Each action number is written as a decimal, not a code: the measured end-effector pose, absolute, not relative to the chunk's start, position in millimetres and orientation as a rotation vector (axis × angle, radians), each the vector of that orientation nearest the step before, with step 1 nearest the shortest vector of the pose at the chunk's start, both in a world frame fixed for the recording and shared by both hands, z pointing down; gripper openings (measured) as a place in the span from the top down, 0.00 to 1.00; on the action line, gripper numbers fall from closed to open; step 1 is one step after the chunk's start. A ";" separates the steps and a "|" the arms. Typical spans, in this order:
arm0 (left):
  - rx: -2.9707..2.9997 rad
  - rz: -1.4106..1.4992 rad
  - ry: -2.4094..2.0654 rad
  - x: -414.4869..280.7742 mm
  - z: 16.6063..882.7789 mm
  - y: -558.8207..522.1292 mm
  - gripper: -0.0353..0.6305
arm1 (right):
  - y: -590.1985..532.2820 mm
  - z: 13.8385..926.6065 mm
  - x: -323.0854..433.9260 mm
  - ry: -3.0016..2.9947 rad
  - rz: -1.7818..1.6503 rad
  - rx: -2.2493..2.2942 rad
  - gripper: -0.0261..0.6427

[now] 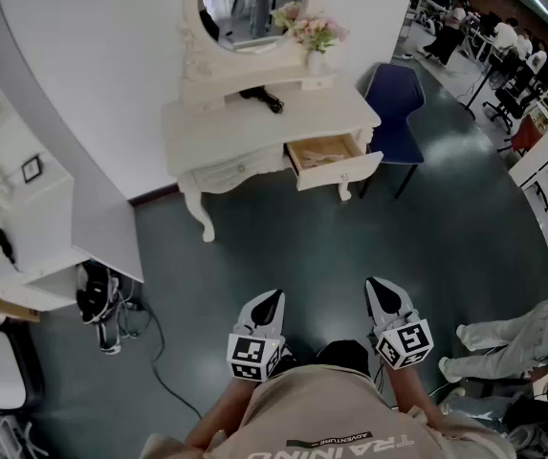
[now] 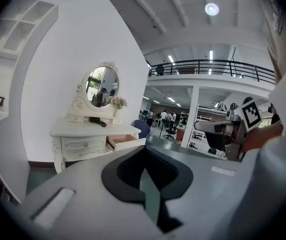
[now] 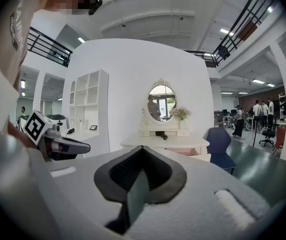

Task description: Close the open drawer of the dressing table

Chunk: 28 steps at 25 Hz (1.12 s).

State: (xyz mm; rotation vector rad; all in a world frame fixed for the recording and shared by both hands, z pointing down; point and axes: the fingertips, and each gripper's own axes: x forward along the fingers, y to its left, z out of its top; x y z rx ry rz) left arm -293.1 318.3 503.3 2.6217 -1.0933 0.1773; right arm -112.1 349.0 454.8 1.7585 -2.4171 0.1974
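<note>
The white dressing table [image 1: 254, 127] stands by the far wall, a few steps ahead of me. Its right-hand drawer [image 1: 331, 158] is pulled out and shows a wooden inside. My left gripper [image 1: 268, 302] and right gripper [image 1: 383, 290] hover side by side over the floor, well short of the table, both shut and holding nothing. In the left gripper view the table [image 2: 83, 131] and open drawer [image 2: 125, 142] lie beyond the left gripper [image 2: 145, 158]. The right gripper [image 3: 142, 156] partly hides the drawer [image 3: 196, 153] in its own view.
An oval mirror [image 1: 252, 3], a vase of flowers [image 1: 317, 34] and a black object [image 1: 264, 98] sit on the table. A blue chair [image 1: 395, 98] stands right of the drawer. White shelving [image 1: 25, 218] and floor cables [image 1: 111, 318] are at left. A seated person's legs [image 1: 513, 333] are at right.
</note>
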 end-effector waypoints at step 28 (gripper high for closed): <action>2.618 0.234 -1.113 -249.0 497.2 274.8 0.92 | 303.2 458.0 -75.5 -2.582 0.457 1.777 0.96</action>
